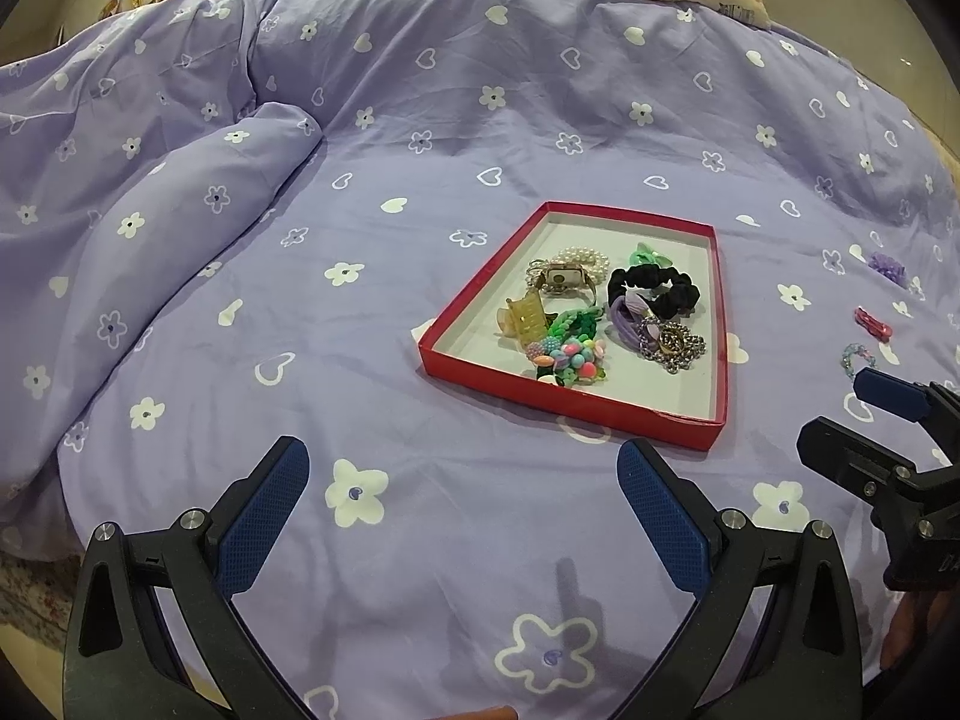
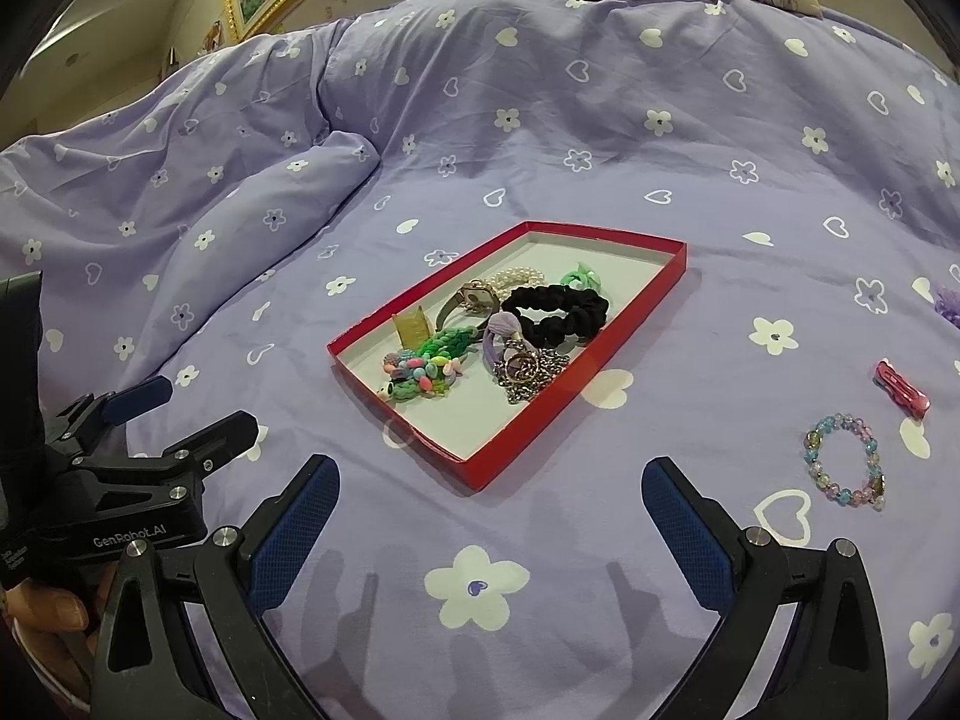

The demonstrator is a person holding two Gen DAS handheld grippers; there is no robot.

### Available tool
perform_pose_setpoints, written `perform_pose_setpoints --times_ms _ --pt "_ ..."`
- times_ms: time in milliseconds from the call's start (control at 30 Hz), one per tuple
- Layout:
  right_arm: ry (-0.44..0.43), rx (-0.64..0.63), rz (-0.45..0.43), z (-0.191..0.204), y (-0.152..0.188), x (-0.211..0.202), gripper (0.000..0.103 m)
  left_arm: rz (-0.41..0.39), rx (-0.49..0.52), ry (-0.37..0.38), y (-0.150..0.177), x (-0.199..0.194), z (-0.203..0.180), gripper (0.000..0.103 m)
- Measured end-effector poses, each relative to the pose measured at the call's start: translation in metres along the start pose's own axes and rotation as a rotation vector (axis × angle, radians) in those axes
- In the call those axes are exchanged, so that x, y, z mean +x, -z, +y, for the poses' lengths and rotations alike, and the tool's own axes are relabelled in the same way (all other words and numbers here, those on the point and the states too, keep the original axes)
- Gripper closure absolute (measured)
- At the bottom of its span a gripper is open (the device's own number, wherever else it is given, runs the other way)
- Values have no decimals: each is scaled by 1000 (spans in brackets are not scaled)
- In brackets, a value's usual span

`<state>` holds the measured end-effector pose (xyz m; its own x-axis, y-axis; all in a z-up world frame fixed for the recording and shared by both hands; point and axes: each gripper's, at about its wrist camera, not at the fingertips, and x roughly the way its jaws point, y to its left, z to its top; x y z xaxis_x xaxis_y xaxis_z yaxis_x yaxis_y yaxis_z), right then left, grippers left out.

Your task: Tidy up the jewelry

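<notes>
Both released and empty, the left hand-held gripper [image 1: 462,516] and right hand-held gripper [image 2: 489,531] are hovering near the red tray [image 2: 510,468]; the beaded bracelet [image 2: 846,461] is lying just right of the right one.

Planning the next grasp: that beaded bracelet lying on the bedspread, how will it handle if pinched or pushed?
The beaded bracelet looks like a loose ring of small glossy beads, so it will probably sag, not hold shape. Smooth round beads may slip between the fingers. On the soft bedspread, pushing probably drags or bunches it rather than rolling it.

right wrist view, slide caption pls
Open right gripper faces red tray; bracelet and clip lie outside.
</notes>
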<state>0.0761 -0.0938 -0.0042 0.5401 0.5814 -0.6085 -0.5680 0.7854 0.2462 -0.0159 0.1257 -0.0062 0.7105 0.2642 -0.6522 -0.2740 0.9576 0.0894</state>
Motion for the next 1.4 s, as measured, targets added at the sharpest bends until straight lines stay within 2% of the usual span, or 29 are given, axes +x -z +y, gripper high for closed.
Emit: perform_pose_setpoints --times_ms 1400 --pt "-3 -13 -10 1 -5 -6 1 0 0 5 -2 -3 -2 0"
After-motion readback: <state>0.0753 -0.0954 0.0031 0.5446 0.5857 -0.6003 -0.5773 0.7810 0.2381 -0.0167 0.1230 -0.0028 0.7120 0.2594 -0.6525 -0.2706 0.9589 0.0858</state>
